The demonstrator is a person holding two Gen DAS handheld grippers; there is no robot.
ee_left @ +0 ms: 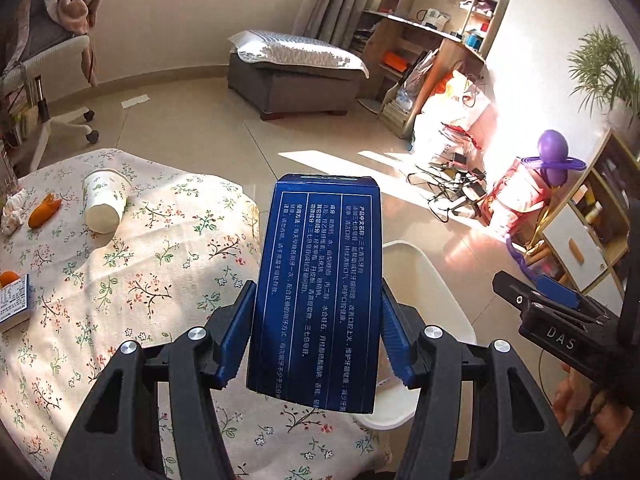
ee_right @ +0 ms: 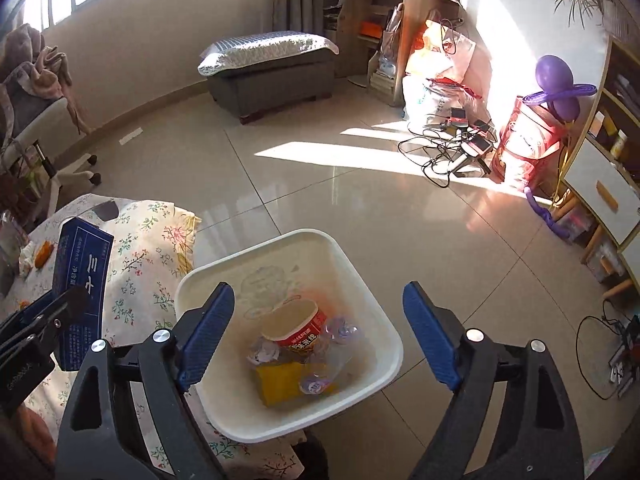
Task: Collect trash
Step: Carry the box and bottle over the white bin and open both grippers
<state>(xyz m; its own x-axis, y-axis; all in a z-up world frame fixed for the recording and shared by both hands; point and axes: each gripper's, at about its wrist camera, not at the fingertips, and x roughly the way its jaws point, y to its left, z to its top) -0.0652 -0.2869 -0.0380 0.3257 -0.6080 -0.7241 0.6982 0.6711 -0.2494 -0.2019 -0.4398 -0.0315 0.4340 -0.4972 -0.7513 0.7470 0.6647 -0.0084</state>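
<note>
Left claw (ee_left: 316,336) clamps blue box (ee_left: 320,280) — right claw (ee_right: 318,334) gapes empty above white bin (ee_right: 384,320).

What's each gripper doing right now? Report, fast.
Left gripper: closed on the blue box.
Right gripper: open, empty, over the white bin.

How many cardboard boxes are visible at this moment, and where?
2: a blue box clamped in the left gripper, and a small box at the table's edge. Others may be hidden.
</note>
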